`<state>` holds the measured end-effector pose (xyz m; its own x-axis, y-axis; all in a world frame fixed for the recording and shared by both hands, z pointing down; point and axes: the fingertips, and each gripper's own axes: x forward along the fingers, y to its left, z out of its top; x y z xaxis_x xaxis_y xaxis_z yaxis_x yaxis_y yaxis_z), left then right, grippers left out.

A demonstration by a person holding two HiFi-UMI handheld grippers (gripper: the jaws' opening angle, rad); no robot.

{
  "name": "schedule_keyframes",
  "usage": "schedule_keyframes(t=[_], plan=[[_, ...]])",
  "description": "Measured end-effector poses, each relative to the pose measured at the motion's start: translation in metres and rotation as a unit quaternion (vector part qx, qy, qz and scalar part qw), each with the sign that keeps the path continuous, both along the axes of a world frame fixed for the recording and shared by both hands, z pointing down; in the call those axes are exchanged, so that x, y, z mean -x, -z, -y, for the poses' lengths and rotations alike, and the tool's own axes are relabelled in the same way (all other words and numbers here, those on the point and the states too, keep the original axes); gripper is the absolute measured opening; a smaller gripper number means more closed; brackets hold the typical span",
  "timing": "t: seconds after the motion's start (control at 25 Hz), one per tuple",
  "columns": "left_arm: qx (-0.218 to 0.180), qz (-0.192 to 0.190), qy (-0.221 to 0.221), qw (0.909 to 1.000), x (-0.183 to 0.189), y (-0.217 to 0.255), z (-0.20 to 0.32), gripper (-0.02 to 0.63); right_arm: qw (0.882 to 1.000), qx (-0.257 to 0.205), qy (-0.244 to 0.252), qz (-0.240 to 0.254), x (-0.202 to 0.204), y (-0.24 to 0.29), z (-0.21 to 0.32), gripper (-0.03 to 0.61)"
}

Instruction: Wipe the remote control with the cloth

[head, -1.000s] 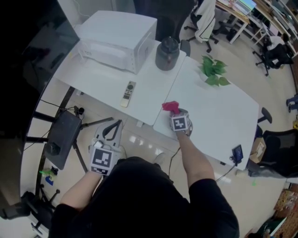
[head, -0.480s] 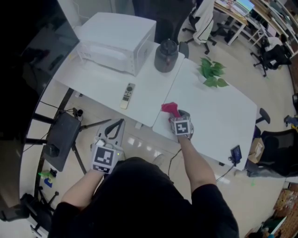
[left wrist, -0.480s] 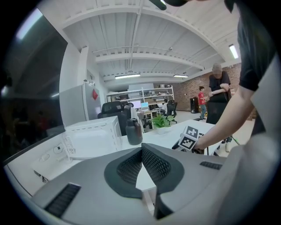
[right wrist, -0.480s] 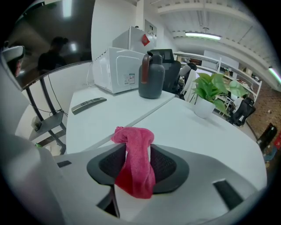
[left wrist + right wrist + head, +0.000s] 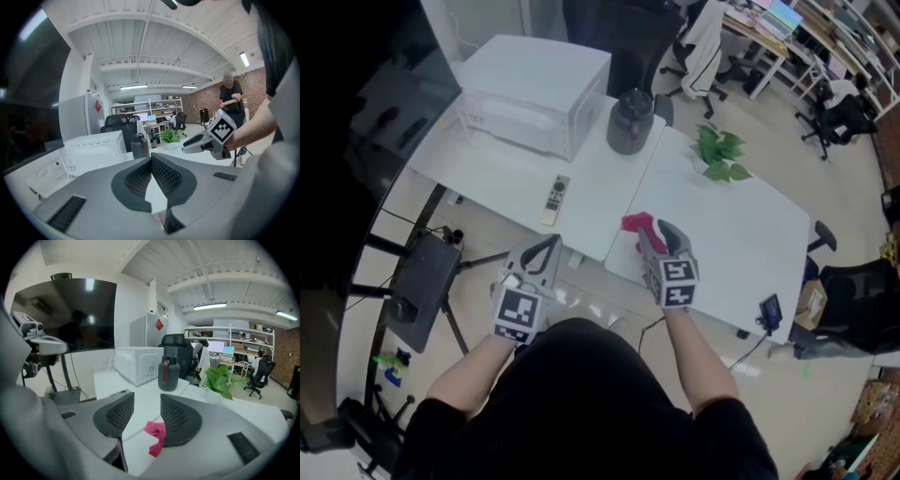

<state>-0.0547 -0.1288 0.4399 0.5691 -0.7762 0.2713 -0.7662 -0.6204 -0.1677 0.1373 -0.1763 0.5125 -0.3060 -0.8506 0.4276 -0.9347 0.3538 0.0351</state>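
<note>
Your right gripper (image 5: 656, 234), jaws just opened, hangs empty over the pink cloth (image 5: 635, 223) on the surface (image 5: 741, 234); your left gripper (image 5: 548, 246) is clenched empty. The remote control (image 5: 555, 198) lies well apart from the cloth, which fits either fetching it or being finished.

White microwave (image 5: 534, 89), dark jug (image 5: 630, 122), green plant (image 5: 718, 156) on white tables (image 5: 741, 234)

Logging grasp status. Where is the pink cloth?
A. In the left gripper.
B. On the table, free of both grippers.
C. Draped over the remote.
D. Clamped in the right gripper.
B: the pink cloth lies on the white table; the right gripper has just been opening its jaws, which stand clear of it.
</note>
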Motion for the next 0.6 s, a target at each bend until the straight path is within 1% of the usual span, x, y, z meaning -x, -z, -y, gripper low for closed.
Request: schedule_keyframes(t=[0.08,0.16,0.32,0.48,0.6], plan=[[-0.004,-0.007,0.002,1.0,-0.002,0.006,0.001,0.002,0.999,-0.03,0.01,0.02,0.014,0.035,-0.012,0.179],[-0.013,-0.005,-0.005,0.9999,-0.004,0.01,0.002,0.002,0.998,-0.059,0.022,0.029,0.027,0.065,-0.025,0.179],[-0.027,-0.003,-0.015,0.9995,-0.008,0.017,0.003,0.002,0.991,-0.114,0.06,0.042,0.05,0.102,-0.047,0.164],[-0.038,-0.003,-0.024,0.999,-0.012,0.025,0.0,0.002,0.985,-0.139,0.086,0.053,0.072,0.125,-0.069,0.13],[-0.045,-0.004,-0.031,0.9985,-0.015,0.032,-0.003,0.002,0.983,-0.147,0.101,0.051,0.083,0.132,-0.081,0.104]])
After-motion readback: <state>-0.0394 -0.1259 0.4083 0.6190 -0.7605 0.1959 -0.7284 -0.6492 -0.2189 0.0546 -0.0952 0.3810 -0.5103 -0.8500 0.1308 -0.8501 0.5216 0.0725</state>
